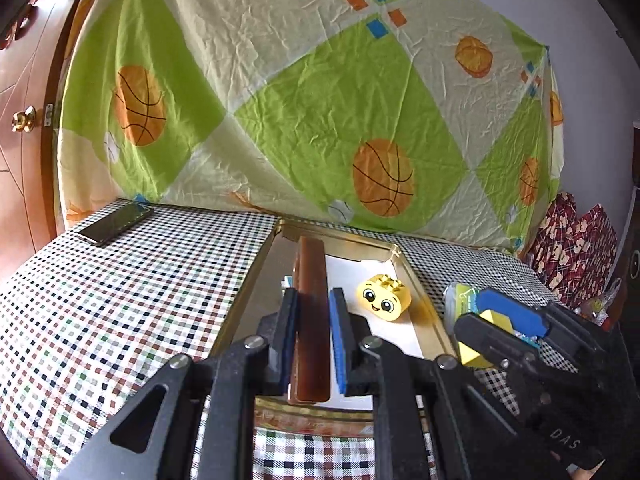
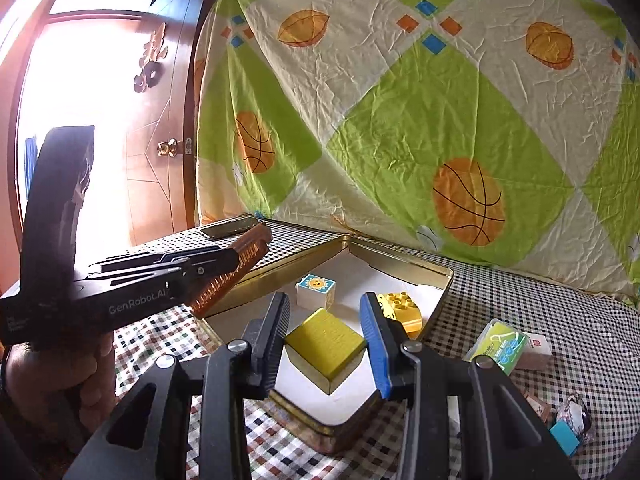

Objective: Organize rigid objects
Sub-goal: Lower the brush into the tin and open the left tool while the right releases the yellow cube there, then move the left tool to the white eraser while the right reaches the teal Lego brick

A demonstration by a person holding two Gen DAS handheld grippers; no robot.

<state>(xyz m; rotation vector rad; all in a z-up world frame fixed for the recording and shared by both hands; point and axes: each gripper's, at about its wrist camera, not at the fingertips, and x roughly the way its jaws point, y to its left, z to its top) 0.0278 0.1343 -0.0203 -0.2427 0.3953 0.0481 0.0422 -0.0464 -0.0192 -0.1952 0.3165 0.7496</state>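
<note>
Left gripper (image 1: 313,320) clamps the brown comb (image 1: 310,320) mid-spine over the gold tin's (image 2: 404,266) left edge — rigid, light. Right gripper (image 2: 325,338) grips the yellow block (image 2: 325,340) above the tin's near corner — smooth, slip-prone.

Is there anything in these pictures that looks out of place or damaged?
Nothing looks damaged or spilled. The green packet and small box lie outside the gold tin on the checked cloth.

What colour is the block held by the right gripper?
Yellow block; clearest in the right wrist view.
</note>
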